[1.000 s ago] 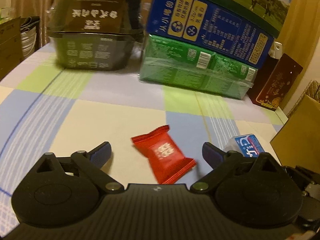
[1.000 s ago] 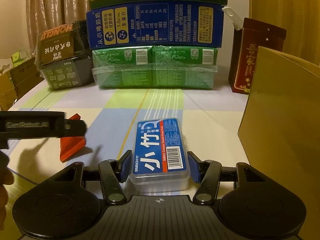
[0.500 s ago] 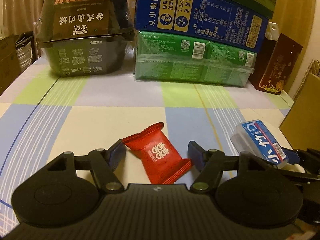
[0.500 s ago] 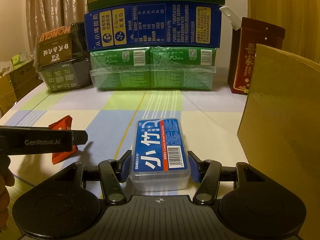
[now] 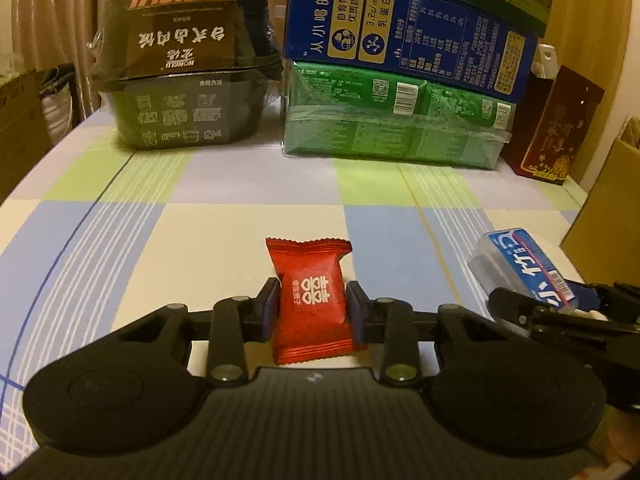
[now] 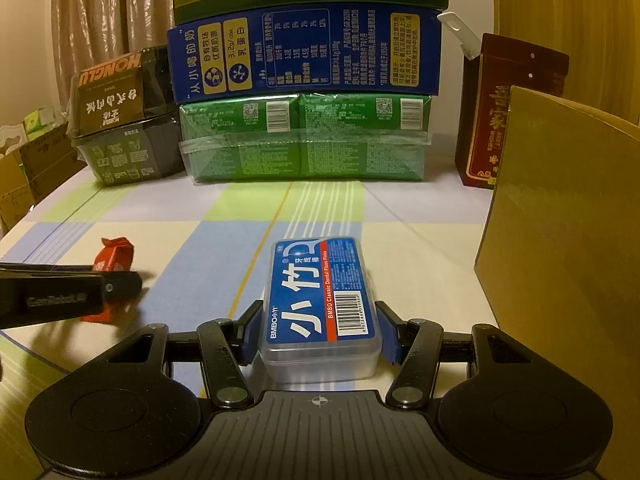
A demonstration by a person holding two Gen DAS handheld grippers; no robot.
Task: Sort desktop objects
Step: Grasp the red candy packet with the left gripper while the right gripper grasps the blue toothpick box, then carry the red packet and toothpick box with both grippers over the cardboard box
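Observation:
A red candy packet with white characters lies lengthwise between the blue pads of my left gripper, which is shut on it just above the checked tablecloth. In the right wrist view the red candy packet shows at the left behind the left gripper's black finger. A clear floss-pick box with a blue label sits between the pads of my right gripper, which is shut on its sides. In the left wrist view the floss-pick box appears at the right edge.
At the back stand a black noodle tub, a green shrink-wrapped pack under a blue milk carton, and a dark red box. A cardboard box wall rises close on the right. The checked tablecloth lies open between.
My left gripper's jaws closed from wide open onto the red candy packet, which turned to lie lengthwise. The right gripper stayed shut on the floss-pick box.

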